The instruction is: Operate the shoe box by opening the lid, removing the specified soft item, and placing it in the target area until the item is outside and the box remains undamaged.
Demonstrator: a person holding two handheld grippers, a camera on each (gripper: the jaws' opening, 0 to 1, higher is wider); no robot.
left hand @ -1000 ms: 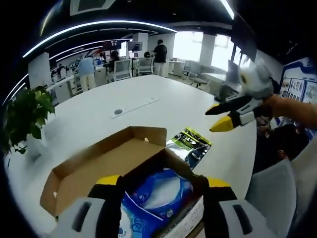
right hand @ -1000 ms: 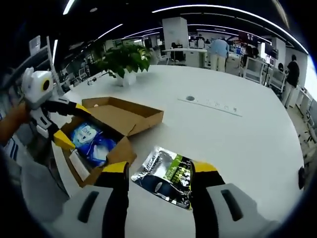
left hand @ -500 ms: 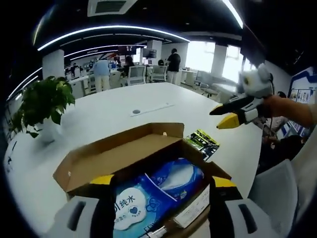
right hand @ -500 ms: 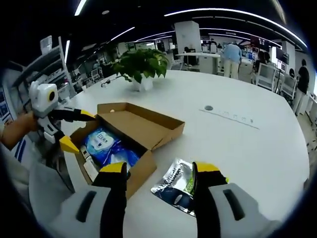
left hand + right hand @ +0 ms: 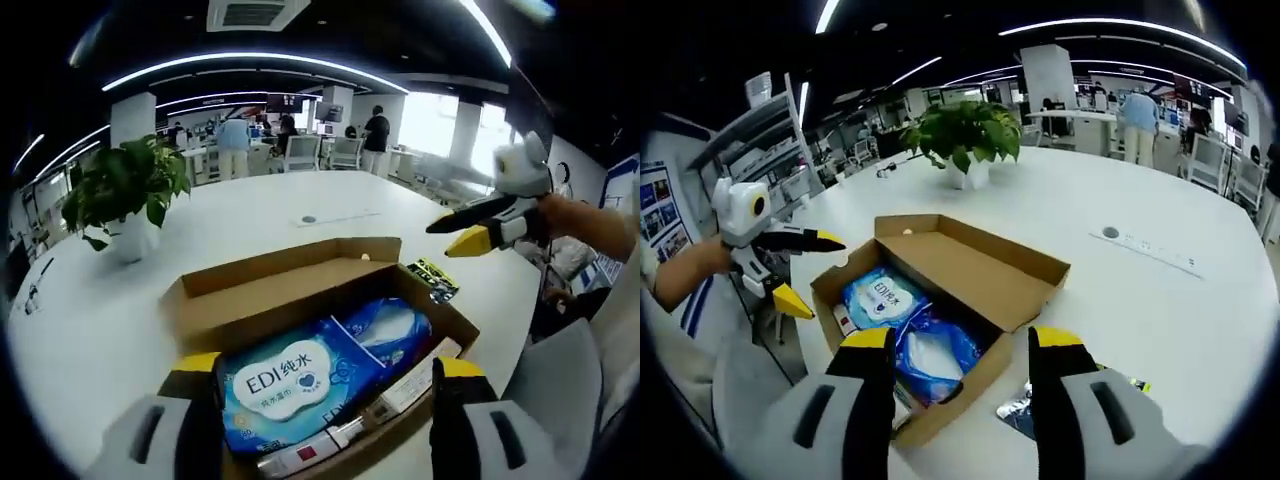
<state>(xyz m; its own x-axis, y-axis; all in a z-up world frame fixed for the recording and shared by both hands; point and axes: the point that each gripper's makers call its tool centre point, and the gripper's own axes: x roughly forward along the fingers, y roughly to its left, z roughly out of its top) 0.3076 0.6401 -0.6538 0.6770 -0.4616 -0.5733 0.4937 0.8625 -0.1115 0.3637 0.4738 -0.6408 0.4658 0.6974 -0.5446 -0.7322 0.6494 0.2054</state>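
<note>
Open brown cardboard shoe box [image 5: 300, 300] with blue wipes pack [image 5: 300, 385] just ahead of empty, wide-open left gripper [image 5: 320, 385]; right gripper [image 5: 962, 345] likewise agape, empty.

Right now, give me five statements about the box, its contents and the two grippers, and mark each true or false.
1. The shoe box stands with its lid folded open. True.
2. The box holds blue wipes packs. True.
3. The left gripper is shut on a wipes pack. False: its jaws are spread, beside the box's end, holding nothing.
4. The dark and green packet lies inside the box. False: it lies on the white table next to the box.
5. A potted plant stands on the table beyond the box. True.
</note>
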